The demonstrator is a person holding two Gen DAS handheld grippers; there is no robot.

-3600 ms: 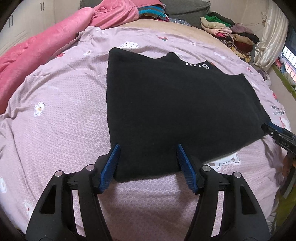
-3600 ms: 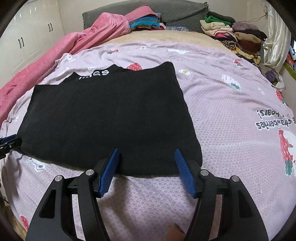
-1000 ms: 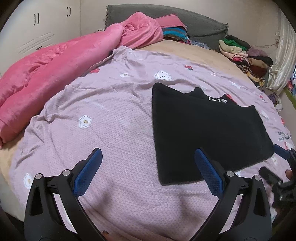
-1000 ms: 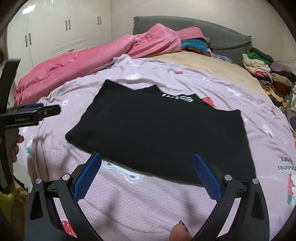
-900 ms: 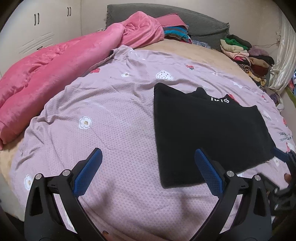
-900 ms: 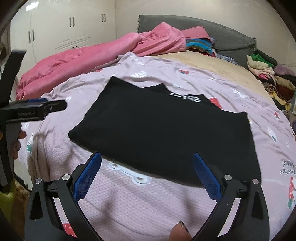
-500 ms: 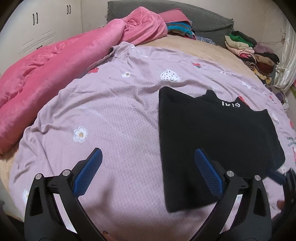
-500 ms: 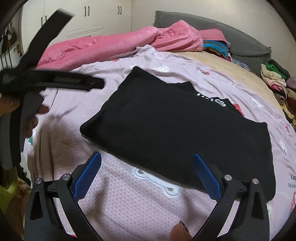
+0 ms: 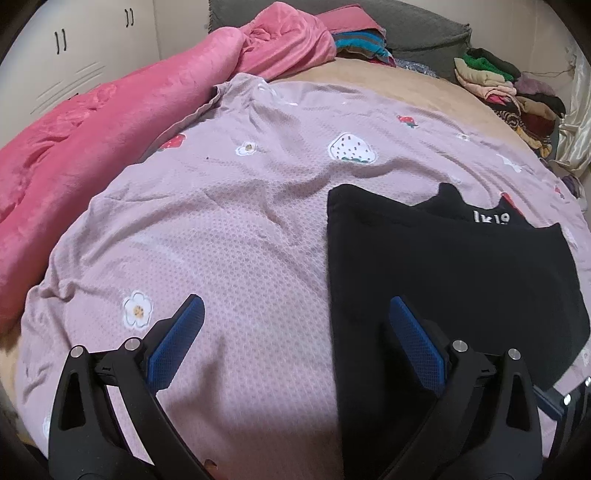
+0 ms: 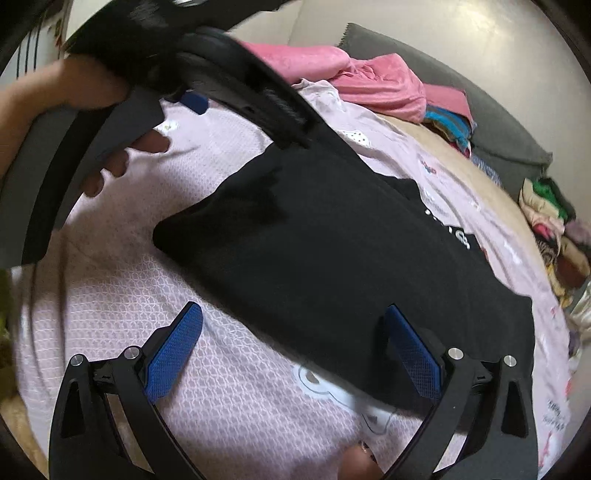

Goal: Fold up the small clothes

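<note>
A black garment (image 9: 450, 269) with white lettering lies folded flat on the lilac bedsheet (image 9: 221, 236). My left gripper (image 9: 293, 325) is open and empty, held above the sheet at the garment's near left corner; its right finger (image 9: 415, 347) overlaps the black cloth. In the right wrist view the same garment (image 10: 343, 251) fills the middle. My right gripper (image 10: 293, 332) is open and empty above the garment's near edge. The left gripper's body and the hand holding it (image 10: 92, 122) show blurred at the upper left of that view.
A pink quilt (image 9: 92, 136) is bunched along the bed's left side. A grey headboard cushion (image 9: 417, 26) and a pile of folded clothes (image 9: 506, 88) sit at the far end. White wardrobe doors (image 9: 74, 48) stand behind on the left.
Both grippers opened wide and drew back from the garment's near edge. They then swung to the garment's left side, and the left gripper now crosses close in front of the right camera.
</note>
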